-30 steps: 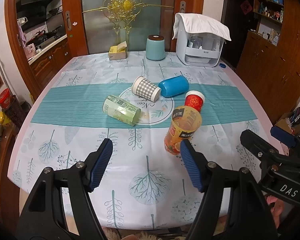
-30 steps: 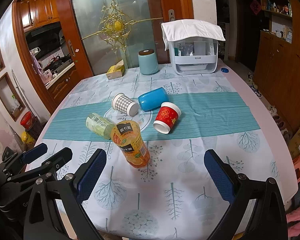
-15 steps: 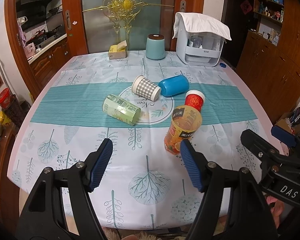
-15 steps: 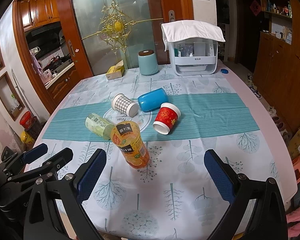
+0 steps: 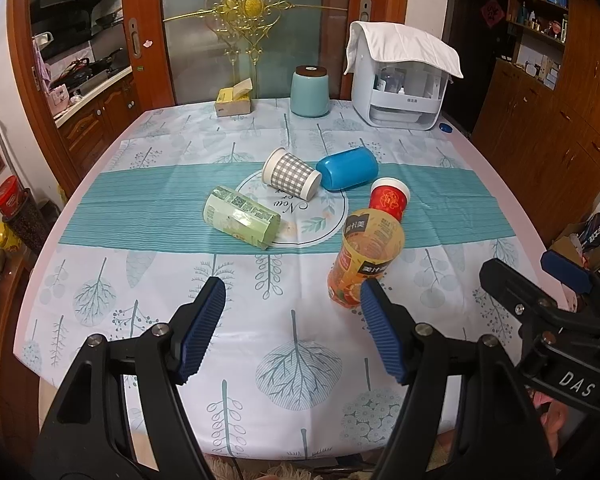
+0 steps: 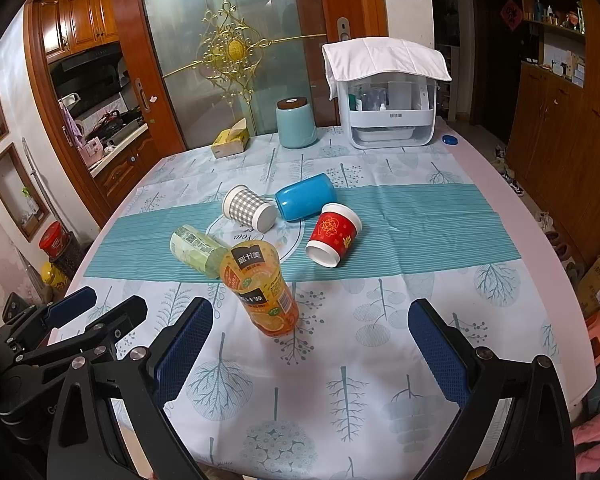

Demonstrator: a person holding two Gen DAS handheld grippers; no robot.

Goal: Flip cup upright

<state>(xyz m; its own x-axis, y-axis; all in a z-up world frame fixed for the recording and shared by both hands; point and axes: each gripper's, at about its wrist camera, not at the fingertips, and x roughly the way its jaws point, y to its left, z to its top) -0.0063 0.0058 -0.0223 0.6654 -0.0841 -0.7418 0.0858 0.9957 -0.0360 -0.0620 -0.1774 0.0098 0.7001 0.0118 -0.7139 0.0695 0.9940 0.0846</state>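
Note:
Several cups are on the table. An orange juice cup (image 5: 364, 256) (image 6: 260, 288) stands upright, nearest to me. A red cup (image 5: 389, 199) (image 6: 332, 236), a blue cup (image 5: 348, 169) (image 6: 306, 196), a grey checked cup (image 5: 291, 174) (image 6: 248, 209) and a pale green cup (image 5: 241, 217) (image 6: 194, 246) lie on their sides on the teal band. My left gripper (image 5: 292, 334) is open and empty, short of the orange cup. My right gripper (image 6: 310, 356) is open and empty, near the front edge. Each gripper shows at the edge of the other's view.
The table (image 5: 300, 360) has a tree-print cloth. At the far end stand a teal canister (image 5: 310, 90), a yellow tissue box (image 5: 233, 102) and a white covered appliance (image 5: 402, 80). Wooden cabinets (image 5: 548, 128) line the right side.

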